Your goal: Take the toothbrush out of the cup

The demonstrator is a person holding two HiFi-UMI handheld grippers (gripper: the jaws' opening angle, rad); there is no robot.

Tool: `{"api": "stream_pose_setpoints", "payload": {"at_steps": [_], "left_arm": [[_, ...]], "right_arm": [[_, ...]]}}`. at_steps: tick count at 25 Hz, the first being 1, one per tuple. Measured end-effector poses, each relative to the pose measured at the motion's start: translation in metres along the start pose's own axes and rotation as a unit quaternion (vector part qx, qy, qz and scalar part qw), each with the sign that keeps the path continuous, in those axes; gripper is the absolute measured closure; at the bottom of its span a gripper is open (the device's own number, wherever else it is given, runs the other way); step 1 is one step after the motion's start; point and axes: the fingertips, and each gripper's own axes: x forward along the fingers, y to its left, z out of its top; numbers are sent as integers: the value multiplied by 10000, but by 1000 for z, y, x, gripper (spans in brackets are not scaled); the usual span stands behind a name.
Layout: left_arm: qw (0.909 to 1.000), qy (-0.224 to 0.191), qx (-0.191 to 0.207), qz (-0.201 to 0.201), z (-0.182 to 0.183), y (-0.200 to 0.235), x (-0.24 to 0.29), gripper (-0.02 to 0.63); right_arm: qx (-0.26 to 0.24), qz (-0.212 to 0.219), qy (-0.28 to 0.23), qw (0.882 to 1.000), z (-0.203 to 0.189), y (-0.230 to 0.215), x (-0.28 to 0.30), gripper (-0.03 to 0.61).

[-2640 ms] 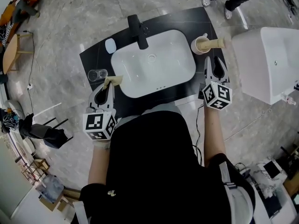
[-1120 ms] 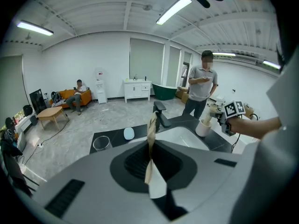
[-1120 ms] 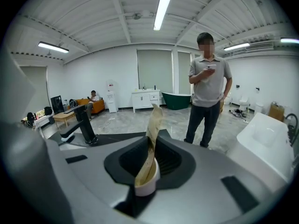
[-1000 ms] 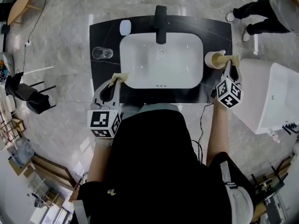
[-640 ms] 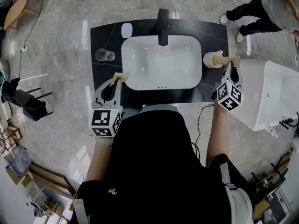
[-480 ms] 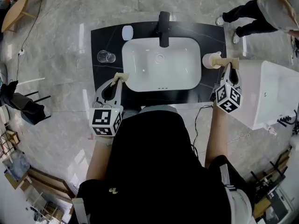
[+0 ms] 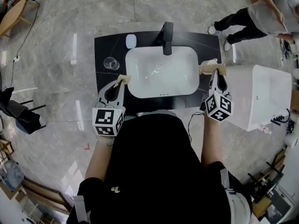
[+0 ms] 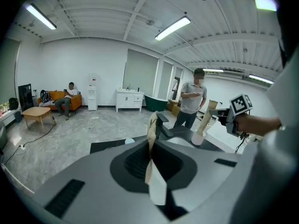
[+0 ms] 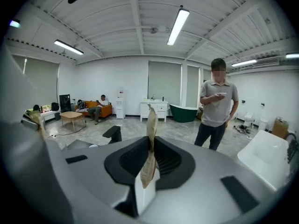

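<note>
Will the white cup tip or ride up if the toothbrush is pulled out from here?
Probably tippy: the cup looks small and light, and the toothbrush leans on one side of its rim, so a sideways pull may topple it. The toothbrush looks thick against the cup's mouth, so it could drag the cup along; a straight pull along its own lean seems safer.

Strip lights (image 9: pixel 178 26) hang over a grey marble floor (image 7: pixel 51 45), white walls (image 8: pixel 70 64) and an orange sofa (image 8: pixel 56 97)

Beige toothbrush (image 8: pixel 204 120), tilted, lower end in white cup (image 8: pixel 196 138)
</note>
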Motion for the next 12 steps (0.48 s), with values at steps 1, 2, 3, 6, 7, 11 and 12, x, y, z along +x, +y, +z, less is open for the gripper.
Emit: {"api": "stream_pose_setpoints", "payload": {"at_steps": [1, 2, 3, 6, 7, 11, 12], "left_arm": [[10000, -18, -8, -11, 0, 2, 0, 583], [10000, -39, -16, -21, 0, 5, -1, 583], [10000, -61, -25, -33, 0, 7, -1, 583], [9999, -137, -50, -74, 1, 11, -2, 584], [9998, -161, -55, -90, 2, 13, -3, 584], [9996, -242, -61, -131, 4, 17, -7, 584], [9996, -257, -60, -135, 5, 19, -8, 584]], "right_arm": [[-24, 93, 4, 10000, 1, 10, -1, 523], [-50, 184, 5, 9998, 2, 20, -3, 523], [-79, 273, 3, 9996, 3, 29, -4, 523], [-157, 529, 3, 9985, 5, 56, -8, 523], [-178, 613, 6, 9980, 5, 65, -10, 523], [-193, 937, 22, 9954, 4, 100, -19, 523], [-188, 1026, 25, 9945, 4, 108, -21, 523]]}}
